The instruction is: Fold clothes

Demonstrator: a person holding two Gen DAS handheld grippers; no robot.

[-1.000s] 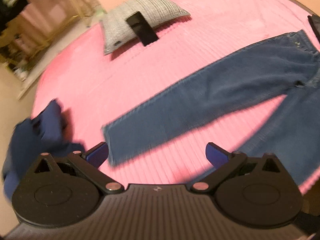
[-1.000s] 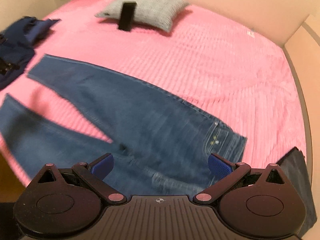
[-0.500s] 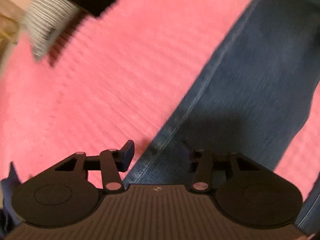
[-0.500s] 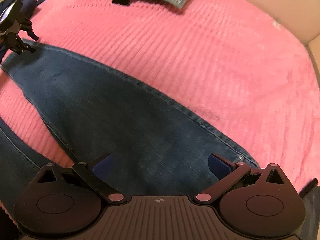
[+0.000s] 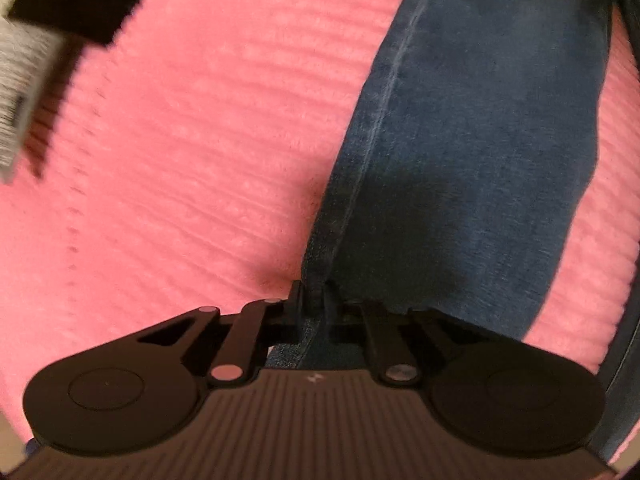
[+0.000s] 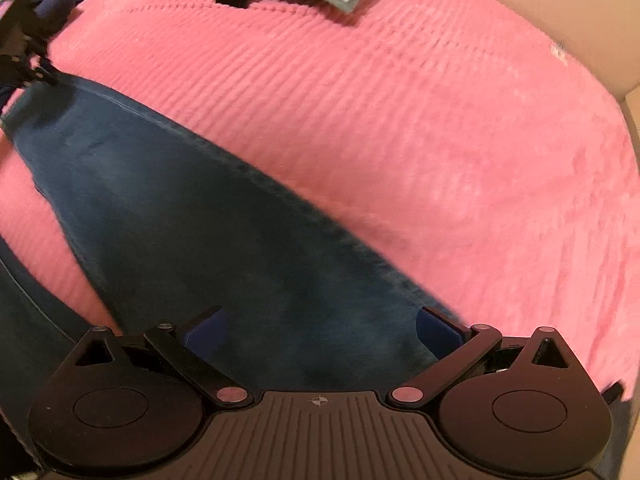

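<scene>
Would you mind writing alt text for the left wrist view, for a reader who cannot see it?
The left gripper is shut on the side seam of a pair of blue jeans, near the end of one leg, which lies flat on a pink ribbed bedspread. At upper left, blurred, a grey pillow bears a black rectangular object.

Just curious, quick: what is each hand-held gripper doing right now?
Left hand-held gripper: closed, pinching the seam edge of the jeans.
Right hand-held gripper: open over the jeans, holding nothing.
</scene>
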